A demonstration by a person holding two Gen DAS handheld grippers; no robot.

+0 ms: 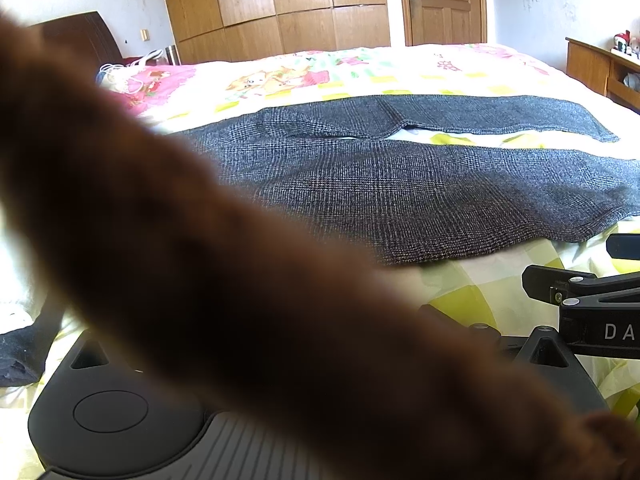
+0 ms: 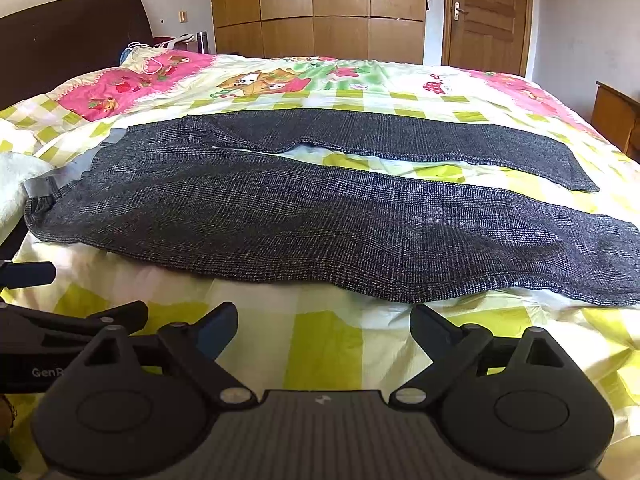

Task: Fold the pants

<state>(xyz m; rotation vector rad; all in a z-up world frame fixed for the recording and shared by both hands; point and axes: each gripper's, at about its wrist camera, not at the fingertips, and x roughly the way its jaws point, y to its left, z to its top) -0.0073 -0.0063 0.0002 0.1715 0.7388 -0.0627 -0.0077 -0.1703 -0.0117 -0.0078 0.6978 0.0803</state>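
1. Pants (image 2: 320, 216) lay flat and unfolded on the bed; nothing of the fold looked done yet.
2. Nearest me, the right gripper (image 2: 324, 330) sat low over the checked quilt (image 2: 320, 344), jaws spread wide and holding nothing, just short of the near trouser leg's edge.
3. The left gripper (image 2: 60, 320) showed at the left edge of the right wrist view, near the waistband end. Its own camera was mostly blocked by a blurred brown sleeve (image 1: 200, 260), so I could not tell whether its jaws were apart or closed.
4. Beyond the fingers, the near leg ran left to right, waistband (image 2: 44, 188) at left with grey lining showing, hem at right.
5. The far leg lay apart from it, a strip of quilt visible between them.
6. I judged the cloth a soft, fairly thick woven check: light, limp, not slippery, likely to drape and drag on the quilt.
7. Best holds, in my judgement: the waistband corner for the left gripper, the near hem for the right, pinching both layers.
8. Farther back stood a dark headboard (image 2: 72, 36), a wooden wardrobe (image 2: 316, 8) and a door (image 2: 488, 16).
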